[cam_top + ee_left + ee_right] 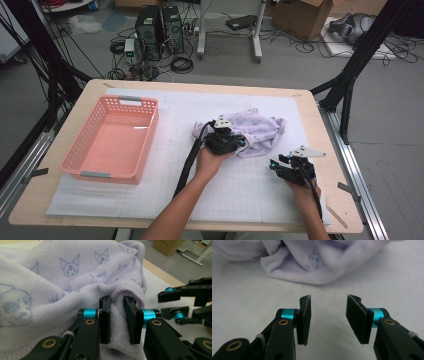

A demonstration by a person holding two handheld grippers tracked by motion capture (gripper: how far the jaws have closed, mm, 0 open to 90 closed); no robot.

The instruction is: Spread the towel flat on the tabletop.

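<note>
Towel [255,131] lies crumpled toward the mat's far right corner. My left gripper [119,321] pinches a fold of its hem; my right gripper [331,317] waits near the right edge, jaws spread. I should take a neighbouring corner deeply before lifting, so the cloth does not slip.

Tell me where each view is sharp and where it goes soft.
High view: evenly lit, slightly soft throughout. Left gripper view: lilac printed terry towel crisp near the left hand-held gripper, background blurred. Right gripper view: right hand-held gripper sharp, towel beyond soft.
</note>
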